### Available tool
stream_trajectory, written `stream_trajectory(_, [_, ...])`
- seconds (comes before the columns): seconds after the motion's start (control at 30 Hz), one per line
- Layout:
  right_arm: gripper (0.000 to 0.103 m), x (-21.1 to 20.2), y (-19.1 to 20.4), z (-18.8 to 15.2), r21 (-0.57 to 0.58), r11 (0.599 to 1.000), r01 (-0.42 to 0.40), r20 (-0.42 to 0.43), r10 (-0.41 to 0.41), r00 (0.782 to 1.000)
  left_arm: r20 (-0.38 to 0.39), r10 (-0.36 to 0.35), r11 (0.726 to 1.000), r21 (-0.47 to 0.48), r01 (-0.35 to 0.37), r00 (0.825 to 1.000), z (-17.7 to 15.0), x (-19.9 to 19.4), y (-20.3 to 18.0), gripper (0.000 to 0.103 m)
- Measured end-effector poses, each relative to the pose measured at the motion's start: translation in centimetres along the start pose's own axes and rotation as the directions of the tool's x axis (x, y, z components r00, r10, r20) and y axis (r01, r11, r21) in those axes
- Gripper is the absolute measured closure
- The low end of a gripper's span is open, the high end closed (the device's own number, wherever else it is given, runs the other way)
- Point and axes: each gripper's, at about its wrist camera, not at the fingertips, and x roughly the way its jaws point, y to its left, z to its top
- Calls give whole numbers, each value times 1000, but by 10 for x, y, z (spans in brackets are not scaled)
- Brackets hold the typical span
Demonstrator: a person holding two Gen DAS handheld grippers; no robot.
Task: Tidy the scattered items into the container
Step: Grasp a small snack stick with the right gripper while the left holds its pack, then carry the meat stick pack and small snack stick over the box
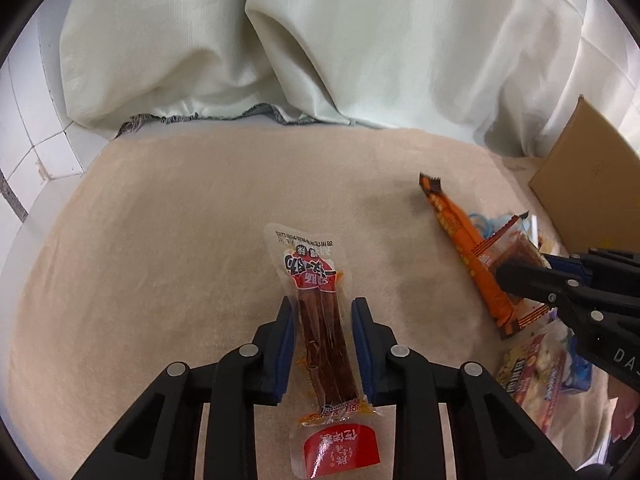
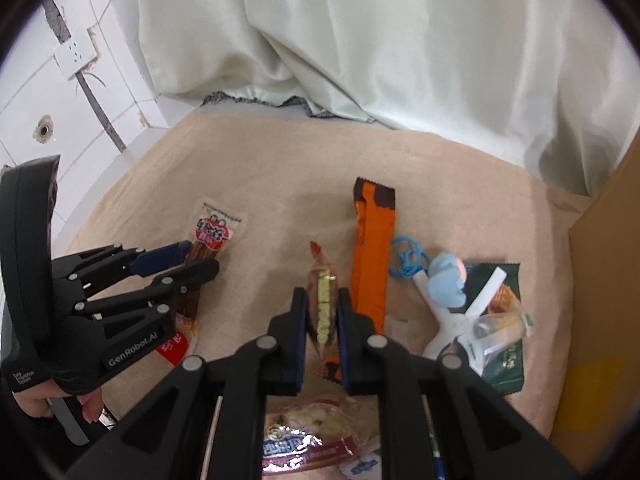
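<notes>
A clear packet of brown spicy sticks (image 1: 324, 320) lies lengthwise on the beige cloth (image 1: 160, 240). My left gripper (image 1: 324, 304) is shut on its sides. In the right wrist view that left gripper (image 2: 202, 258) clamps the same spicy stick packet (image 2: 212, 236). My right gripper (image 2: 322, 294) is shut on a small clear snack packet (image 2: 322, 308) with yellow print, held on edge. The left wrist view shows the right gripper (image 1: 524, 266) at the right with this snack packet (image 1: 508, 246) over an orange bar (image 1: 468, 252). The cardboard box (image 2: 608, 280) stands at the far right.
On the cloth lie the orange bar (image 2: 372, 260), a blue ring toy (image 2: 404, 260), a blue-and-white toy (image 2: 444, 284), a green packet (image 2: 500, 360) and a purple snack bag (image 2: 304, 440). A pale curtain (image 1: 320, 40) hangs behind, and a tiled wall (image 2: 80, 100) stands left. A hand (image 2: 40, 400) holds the left gripper.
</notes>
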Motion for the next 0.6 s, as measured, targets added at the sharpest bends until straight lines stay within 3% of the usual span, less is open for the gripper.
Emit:
stream_trajectory(0.3, [86, -33, -12, 6, 36, 999, 38, 90, -41, 995, 81, 4, 999, 34, -7, 997, 18, -32, -14, 75])
stream_trajectory(0.6, [86, -33, -15, 3, 31, 998, 49, 85, -51, 995, 104, -3, 999, 51, -3, 995, 24, -47, -31, 75])
